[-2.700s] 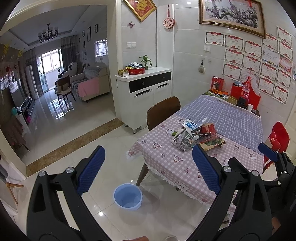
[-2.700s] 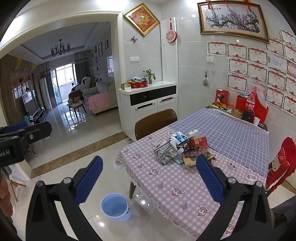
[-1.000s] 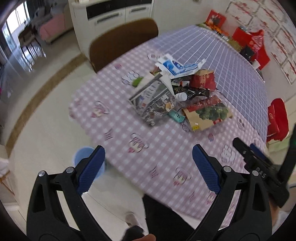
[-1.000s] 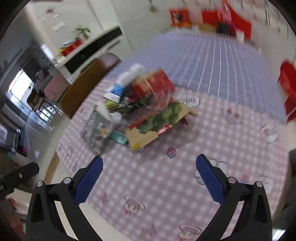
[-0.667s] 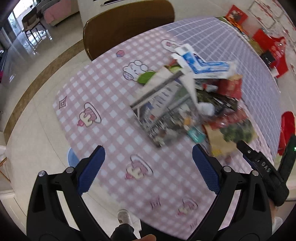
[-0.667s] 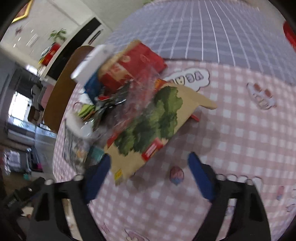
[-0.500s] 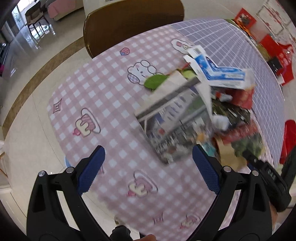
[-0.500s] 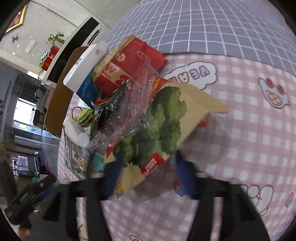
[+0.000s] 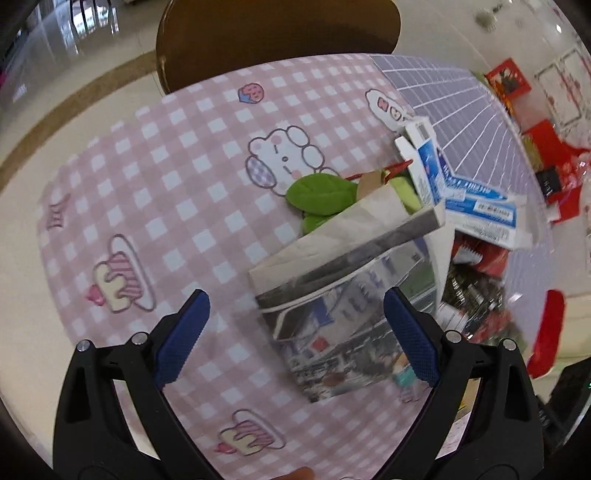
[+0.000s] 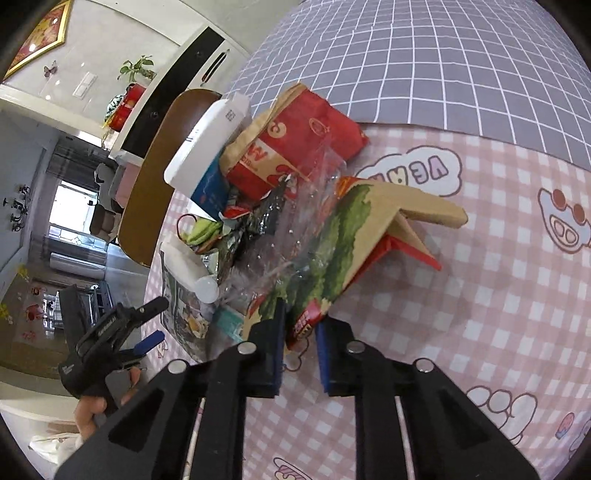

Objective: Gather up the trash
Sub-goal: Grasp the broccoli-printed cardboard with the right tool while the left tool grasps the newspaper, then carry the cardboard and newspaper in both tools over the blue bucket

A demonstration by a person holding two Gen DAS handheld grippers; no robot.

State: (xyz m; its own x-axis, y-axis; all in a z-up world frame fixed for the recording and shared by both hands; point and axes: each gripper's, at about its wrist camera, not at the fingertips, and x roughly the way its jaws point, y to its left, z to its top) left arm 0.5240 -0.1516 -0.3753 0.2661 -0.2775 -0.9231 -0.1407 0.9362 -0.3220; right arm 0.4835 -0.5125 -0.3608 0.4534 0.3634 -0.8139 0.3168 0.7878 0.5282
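A heap of trash lies on the pink checked tablecloth [image 10: 487, 295]. It holds a flattened cardboard box with a green tree print [image 10: 343, 236], a red paper bag [image 10: 295, 147], clear plastic wrap [image 10: 288, 240] and a white carton [image 10: 207, 144]. My right gripper [image 10: 301, 334] is closing its jaws, and the box's near corner sits between the pads, which seem to pinch it. My left gripper [image 9: 295, 332] hangs open just above a folded newspaper [image 9: 332, 295], touching nothing. Beside the paper lie a green leaf [image 9: 317, 192] and a blue-and-white box [image 9: 465, 199].
A brown chair [image 9: 277, 33] stands at the table's far side. A grey grid cloth [image 10: 443, 55] covers the table beyond the heap. In the right wrist view a hand [image 10: 96, 410] holds the left gripper [image 10: 147, 341] at the table's left edge. Red items [image 9: 546, 177] stand at the far end.
Both grippers have come down close to the heap. The right jaws went from wide open to nearly shut around the box corner. The left jaws stayed open.
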